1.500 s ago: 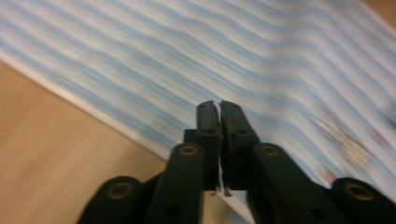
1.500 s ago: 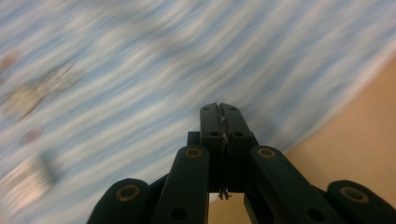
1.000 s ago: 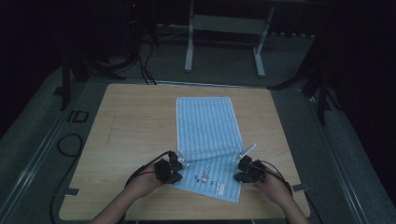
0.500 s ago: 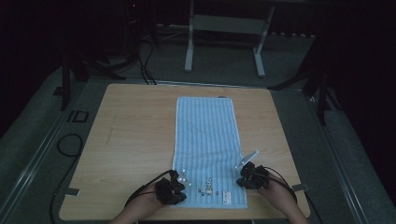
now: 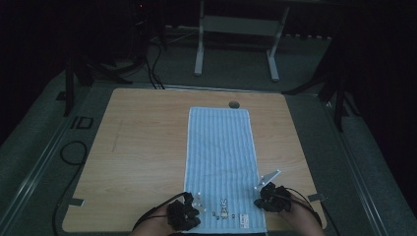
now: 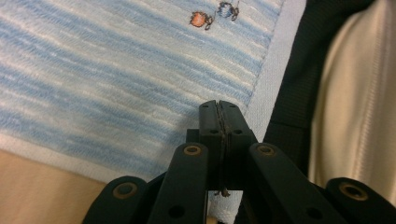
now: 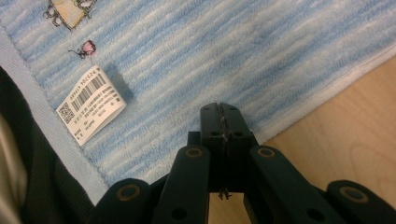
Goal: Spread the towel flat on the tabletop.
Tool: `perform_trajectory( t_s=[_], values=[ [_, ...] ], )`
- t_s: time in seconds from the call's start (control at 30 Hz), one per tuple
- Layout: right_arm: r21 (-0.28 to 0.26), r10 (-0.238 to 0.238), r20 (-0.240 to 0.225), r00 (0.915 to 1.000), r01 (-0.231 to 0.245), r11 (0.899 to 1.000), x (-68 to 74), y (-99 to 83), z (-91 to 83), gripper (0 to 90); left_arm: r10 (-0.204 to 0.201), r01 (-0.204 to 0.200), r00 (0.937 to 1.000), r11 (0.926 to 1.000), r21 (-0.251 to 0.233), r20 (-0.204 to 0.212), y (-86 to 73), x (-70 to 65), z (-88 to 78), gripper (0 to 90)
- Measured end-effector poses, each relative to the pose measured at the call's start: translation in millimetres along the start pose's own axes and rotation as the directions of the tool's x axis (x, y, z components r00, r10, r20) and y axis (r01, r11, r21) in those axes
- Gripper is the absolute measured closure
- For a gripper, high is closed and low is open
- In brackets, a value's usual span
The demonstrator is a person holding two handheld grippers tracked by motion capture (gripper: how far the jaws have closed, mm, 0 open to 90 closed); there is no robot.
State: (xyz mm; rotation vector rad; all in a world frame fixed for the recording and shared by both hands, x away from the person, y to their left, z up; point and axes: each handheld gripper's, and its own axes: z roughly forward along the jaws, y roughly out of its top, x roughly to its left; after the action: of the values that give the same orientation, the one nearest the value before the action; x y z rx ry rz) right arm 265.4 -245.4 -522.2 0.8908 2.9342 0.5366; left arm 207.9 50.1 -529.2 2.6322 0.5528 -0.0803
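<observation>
A: Where does the high view sit?

B: Above the person's edge of the surface (image 5: 147, 147), looking forward and down. It stands far off and takes in the whole striped towel (image 5: 221, 157), with floor and stands beyond the towel.

A: And the left gripper view?

B: It rides the left hand-held gripper (image 6: 219, 109) and looks along its jaws, very close over the towel's near hem.

A: The right gripper view?

B: Same on the right hand-held gripper (image 7: 220, 112), just over the towel's near corner beside the label (image 7: 91, 102).

A: What do they share?

B: The towel's near end, with its small pictures and label.
</observation>
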Motion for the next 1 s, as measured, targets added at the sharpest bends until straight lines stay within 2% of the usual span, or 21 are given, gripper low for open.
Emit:
perform_trajectory(
  t_s=[0.17,0.23,0.33,0.4,0.47,0.5,0.6,0.67,0.77,0.8,0.83,0.9,0.93,1.0],
  values=[
    [0.014,-0.009,-0.004,1.0,0.009,1.0,3.3,-5.0,-2.6,87.9,0.024,-0.024,0.9994,0.9997,0.01,0.023,2.4,-6.6,-0.6,88.3],
    [-0.003,-0.009,-0.002,1.0,0.009,1.0,3.4,-3.9,-5.8,87.6,0.028,-0.028,0.9987,0.9996,-0.002,0.042,4.2,-6.0,-5.5,86.3],
    [-0.047,-0.002,0.005,1.0,0.002,0.999,-1.4,2.4,-14.0,86.0,0.012,-0.012,0.9998,0.9997,-0.019,0.018,7.9,3.0,-15.3,84.8],
    [-0.057,-0.01,0.031,0.9995,0.011,0.998,-8.0,10.0,-19.1,83.5,-0.005,0.004,0.9999,0.9996,-0.027,-0.013,10.8,13.5,-23.0,80.1],
    [-0.066,0.001,0.038,0.9993,0.002,0.998,-16.3,16.3,-22.4,83.2,-0.009,0.007,0.9987,0.9994,-0.035,-0.049,13.9,25.9,-31.6,76.3],
    [-0.07,0.004,0.052,0.9987,-0.001,0.998,-21.1,19.9,-24.1,81.8,-0.024,0.021,0.9978,0.9989,-0.041,-0.062,15.4,33.1,-35.6,72.2],
    [-0.089,0.021,0.073,0.9971,-0.014,0.996,-37.3,30.5,-27.8,80.0,-0.062,0.057,0.9945,0.9969,-0.054,-0.084,18.8,56.1,-46.4,69.7],
    [-0.097,0.04,0.088,0.9953,-0.031,0.995,-50.0,37.4,-28.6,75.2,-0.081,0.074,0.9884,0.9956,-0.057,-0.128,21.6,70.1,-50.9,65.6],
    [-0.107,0.077,0.107,0.9913,-0.065,0.992,-70.1,48.5,-28.7,69.2,-0.089,0.083,0.9815,0.9957,-0.041,-0.17,26.7,91.7,-53.5,59.2],
    [-0.111,0.089,0.114,0.9894,-0.076,0.991,-76.8,53.2,-28.5,68.0,-0.09,0.082,0.9803,0.9954,-0.05,-0.176,28.6,99.3,-53.7,57.2],
    [-0.111,0.091,0.125,0.9879,-0.077,0.991,-84.1,58.5,-28.1,64.8,-0.097,0.089,0.9821,0.9946,-0.054,-0.162,30.4,108.3,-53.4,56.1],
    [-0.115,0.1,0.145,0.9845,-0.083,0.99,-99.4,70.4,-26.7,62.6,-0.135,0.123,0.9719,0.9896,-0.074,-0.193,35.2,126.8,-51.8,55.1],
    [-0.112,0.104,0.145,0.9839,-0.088,0.99,-106.7,76.4,-25.7,62.1,-0.151,0.139,0.9696,0.9875,-0.073,-0.192,37.6,136.1,-49.9,51.8],
    [-0.114,0.112,0.146,0.9828,-0.096,0.989,-120.0,87.9,-22.5,60.2,-0.173,0.163,0.9623,0.9844,-0.066,-0.21,42.9,154.9,-45.4,51.7]
  ],
)
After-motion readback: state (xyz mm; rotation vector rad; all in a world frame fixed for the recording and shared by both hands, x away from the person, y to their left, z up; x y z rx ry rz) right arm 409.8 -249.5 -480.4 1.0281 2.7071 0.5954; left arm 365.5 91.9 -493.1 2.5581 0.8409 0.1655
